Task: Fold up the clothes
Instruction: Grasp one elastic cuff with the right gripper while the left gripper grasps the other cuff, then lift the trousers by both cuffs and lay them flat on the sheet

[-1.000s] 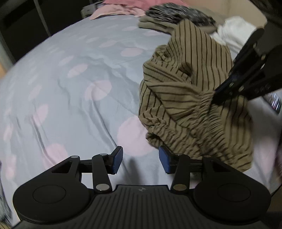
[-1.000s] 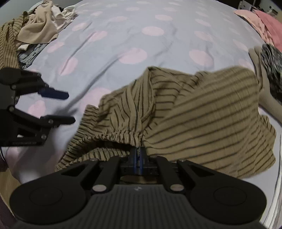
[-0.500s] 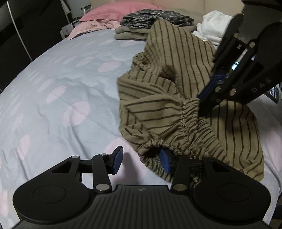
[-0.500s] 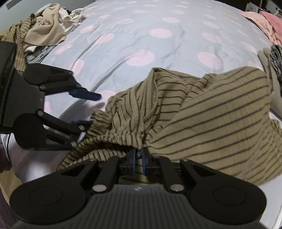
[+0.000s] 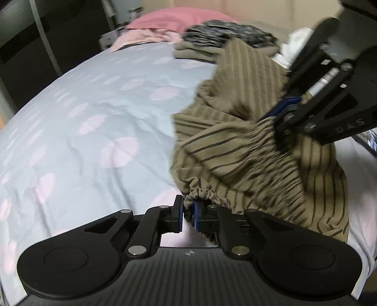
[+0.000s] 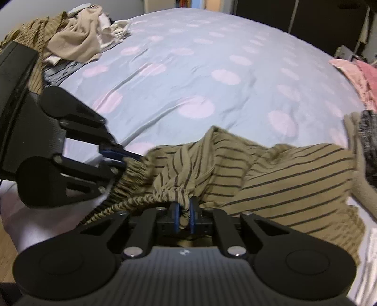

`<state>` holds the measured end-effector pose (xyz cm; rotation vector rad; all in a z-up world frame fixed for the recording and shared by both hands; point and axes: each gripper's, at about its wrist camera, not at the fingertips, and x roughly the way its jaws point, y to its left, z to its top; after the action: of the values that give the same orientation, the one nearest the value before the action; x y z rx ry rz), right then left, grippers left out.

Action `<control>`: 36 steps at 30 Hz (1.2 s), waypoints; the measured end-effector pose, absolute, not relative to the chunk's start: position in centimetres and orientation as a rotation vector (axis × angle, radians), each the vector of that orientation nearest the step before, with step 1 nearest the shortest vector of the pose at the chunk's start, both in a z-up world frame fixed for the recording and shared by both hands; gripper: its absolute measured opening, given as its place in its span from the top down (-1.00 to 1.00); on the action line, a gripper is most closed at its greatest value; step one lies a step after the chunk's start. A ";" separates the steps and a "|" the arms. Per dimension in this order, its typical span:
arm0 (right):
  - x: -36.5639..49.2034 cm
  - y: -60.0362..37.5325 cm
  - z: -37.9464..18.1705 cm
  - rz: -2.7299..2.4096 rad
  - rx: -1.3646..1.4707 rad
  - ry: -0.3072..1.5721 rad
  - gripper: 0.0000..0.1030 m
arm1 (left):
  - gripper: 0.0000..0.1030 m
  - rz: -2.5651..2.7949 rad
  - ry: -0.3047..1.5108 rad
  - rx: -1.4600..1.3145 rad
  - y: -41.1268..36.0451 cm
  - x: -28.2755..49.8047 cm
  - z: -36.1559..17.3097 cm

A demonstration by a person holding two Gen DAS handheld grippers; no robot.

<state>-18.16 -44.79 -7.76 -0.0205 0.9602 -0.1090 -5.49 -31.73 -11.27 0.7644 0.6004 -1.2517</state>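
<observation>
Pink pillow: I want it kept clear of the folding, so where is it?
In the left wrist view the pink pillow lies at the bed's far end, top centre, left of a folded clothes stack.

grippers (image 5: 188,217): 2 | striped garment (image 5: 247,150): 1 | folded stack (image 5: 223,42): 1 | unfolded heap (image 6: 70,44): 1, perhaps several pieces

Crumpled olive striped garment (image 5: 247,150) on bed

The only lettering I can read is "DAS", pale on the black body of my right gripper (image 5: 286,106), seen from my left wrist view. A small round emblem sits on each camera mount's ribbed front edge, too small to read.
</observation>
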 end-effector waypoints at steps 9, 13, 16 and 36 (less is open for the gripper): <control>-20.6 -47.3 -1.2 -0.362 -0.034 0.796 0.87 | 0.91 -0.993 0.574 0.585 -27.9 -1.2 -2.5; -21.6 -48.0 3.4 -0.429 -0.013 0.701 0.87 | 0.91 -0.941 0.530 0.491 -25.8 -0.2 3.3; -22.0 -47.2 7.4 -0.443 -0.023 0.630 0.88 | 0.91 -0.927 0.458 0.463 -25.4 -1.1 7.9; -18.7 -44.9 24.7 -0.417 -0.047 0.367 0.87 | 0.89 -0.817 0.254 0.243 -24.6 1.8 24.1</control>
<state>-18.69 -44.87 24.74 -0.0467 0.3671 -0.4173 1.77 -24.60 24.15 0.2430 0.2537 -0.8171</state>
